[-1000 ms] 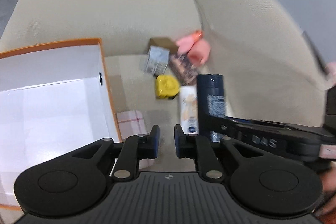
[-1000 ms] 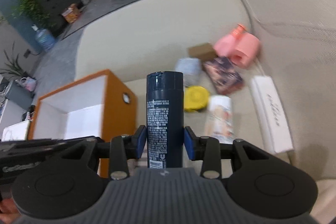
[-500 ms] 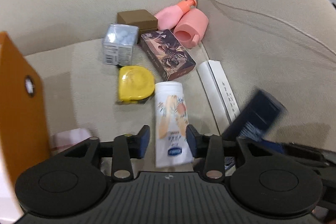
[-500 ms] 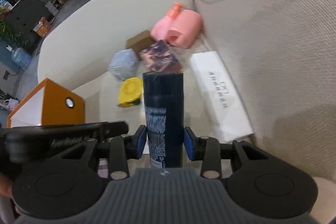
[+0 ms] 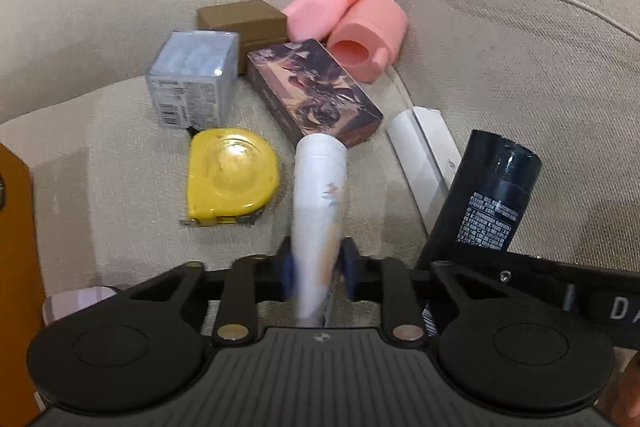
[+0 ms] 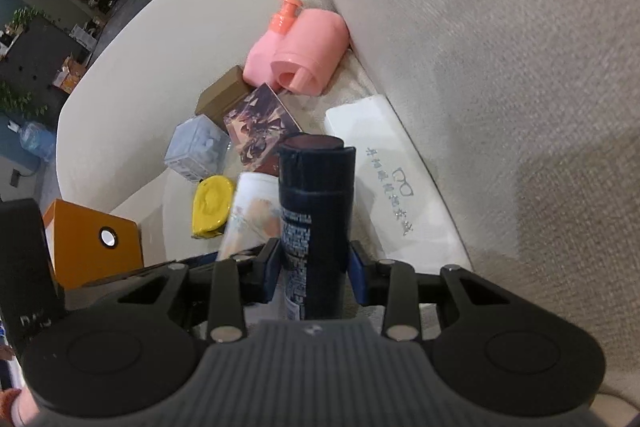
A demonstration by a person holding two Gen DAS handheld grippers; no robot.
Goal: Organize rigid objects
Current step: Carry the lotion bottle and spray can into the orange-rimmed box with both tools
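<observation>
Left tongs (image 5: 316, 267) are closed on a white tube (image 5: 320, 187), whose image is blurred, so whether its far end is clear of the seat cannot be told. Right tongs (image 6: 314, 269) are clamped on a dark blue can (image 6: 314, 227), held upright between the blue pads (image 6: 358, 281); in the left wrist view the can (image 5: 486, 203) leans just right of the tube.

On the beige sofa seat (image 5: 120, 167) lie the remaining items:
- yellow tape measure (image 5: 232, 179), just left of the tube;
- clear cube box (image 5: 192, 79), beyond the tape measure;
- brown box (image 5: 244, 21), behind the cube;
- patterned carton (image 5: 312, 95), its near end touching or just beyond the tube tip;
- two pink bottles (image 5: 352, 23), lying against the backrest;
- long white box (image 6: 384, 179), alongside the backrest.

An orange box (image 6: 92, 247) stands at the left, apart from the group.
</observation>
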